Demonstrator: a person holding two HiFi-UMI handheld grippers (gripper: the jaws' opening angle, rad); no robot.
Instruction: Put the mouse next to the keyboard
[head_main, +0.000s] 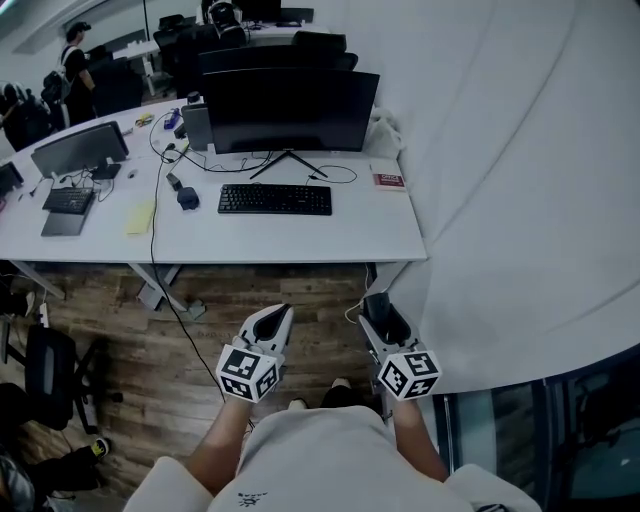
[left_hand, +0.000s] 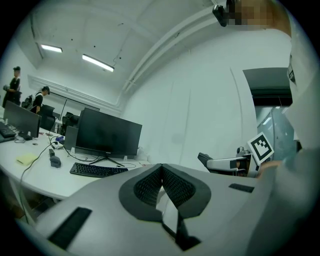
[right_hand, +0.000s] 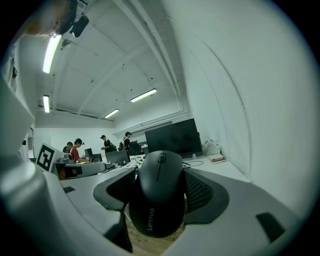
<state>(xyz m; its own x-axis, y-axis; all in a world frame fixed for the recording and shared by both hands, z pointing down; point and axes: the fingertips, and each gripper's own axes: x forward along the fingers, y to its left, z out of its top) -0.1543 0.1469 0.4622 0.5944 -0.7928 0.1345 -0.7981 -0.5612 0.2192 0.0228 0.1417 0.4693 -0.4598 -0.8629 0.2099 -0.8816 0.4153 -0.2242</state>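
Your right gripper (head_main: 381, 308) is clamped on the black, rounded computer mouse (right_hand: 158, 197). Its ribbed dark pads (right_hand: 198, 190) press against both flanks of the mouse, whose scroll wheel faces up and points away from you. Your left gripper (left_hand: 161, 171) holds nothing, and its two jaws meet at the tips.

In the head view you stand back from the long white desk (head_main: 300, 238), with both grippers low in front of your body, side by side over the brown wood-plank floor (head_main: 130, 330). So the mouse is in the air on your right, well apart from the desk and not yet on it.

The flat black keyboard (head_main: 275, 199) lies on the desk ahead of you, just in front of the stand of the wide black monitor (head_main: 290, 110). A small dark rounded object (head_main: 188, 198) sits just left of the keyboard, with a yellow notepad (head_main: 141, 216) further left. A small red booklet (head_main: 389, 180) lies to the right of the keyboard, near the desk's far right corner. A white curtain (head_main: 520, 200) hangs along your right side.
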